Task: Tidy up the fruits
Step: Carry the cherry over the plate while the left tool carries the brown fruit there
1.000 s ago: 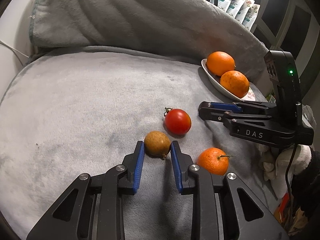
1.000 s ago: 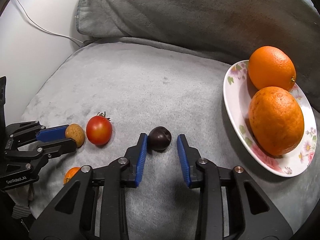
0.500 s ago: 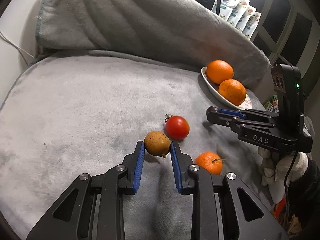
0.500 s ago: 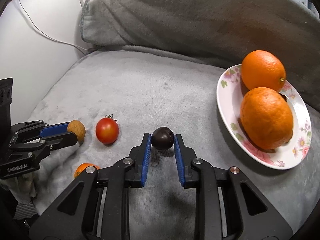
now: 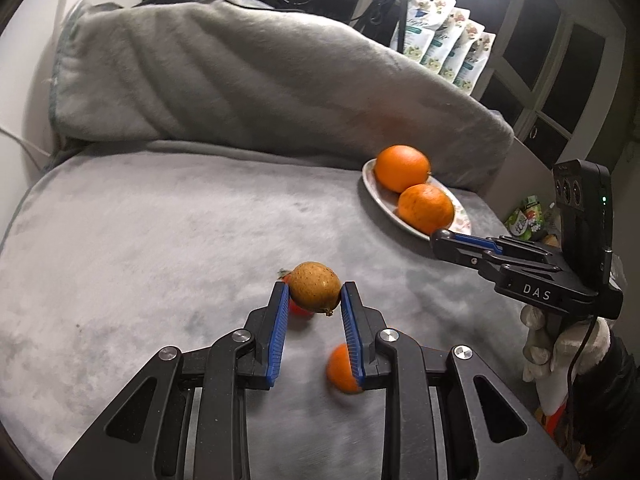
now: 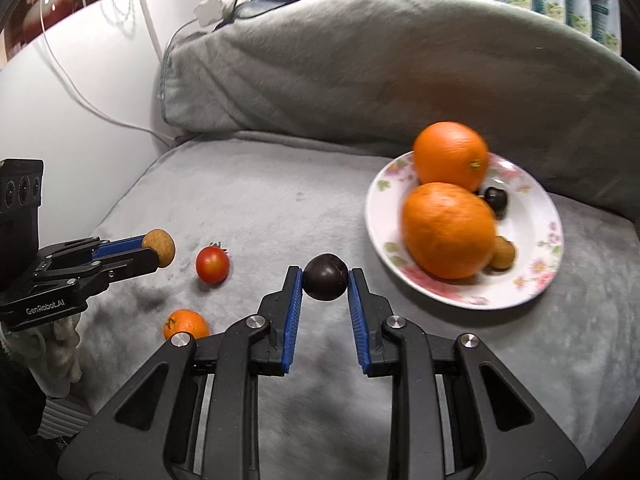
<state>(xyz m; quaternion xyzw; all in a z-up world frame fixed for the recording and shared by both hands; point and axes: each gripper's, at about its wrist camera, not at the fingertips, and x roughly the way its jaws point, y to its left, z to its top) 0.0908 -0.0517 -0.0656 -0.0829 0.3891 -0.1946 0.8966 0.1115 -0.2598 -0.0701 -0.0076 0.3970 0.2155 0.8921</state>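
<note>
A: Start closest in. What is the left gripper [image 5: 314, 295] doing?

B: Its blue pads are clenched on a brown speckled fruit [image 5: 315, 287], pinched right at the tips and clear of the grey blanket [image 5: 160, 216]. Just behind that fruit, mostly hidden by it and the left-side jaw, is a red tomato [image 5: 298, 307]. A small mandarin [image 5: 340, 368] lies on the blanket below and slightly nearer than the tips, half covered by the right-side jaw.

A: And the right gripper [image 6: 325, 284]?

B: Also clamped, on a dark purple round fruit [image 6: 325, 282] held between its fingertips, above the blanket. In that view the tomato [image 6: 212, 264] sits out to the left of the jaws, the mandarin [image 6: 186, 324] to the left and nearer, beside the gripper's left arm, and the left gripper [image 6: 160, 249] with its brown fruit [image 6: 159, 247] is farther left again.

A: Beyond the jaws?

B: A floral plate [image 6: 536, 240] lies ahead and to the right of the right gripper's tips. On it are two large oranges [image 6: 448, 230] touching each other, with a small dark fruit [image 6: 496, 199] and a small brown fruit [image 6: 503, 253] tucked behind them.

A: Farthest back?

B: The blanket rises over a bulky cushion behind the plate, and a white cable [image 6: 80, 96] runs along the wall at far left.
</note>
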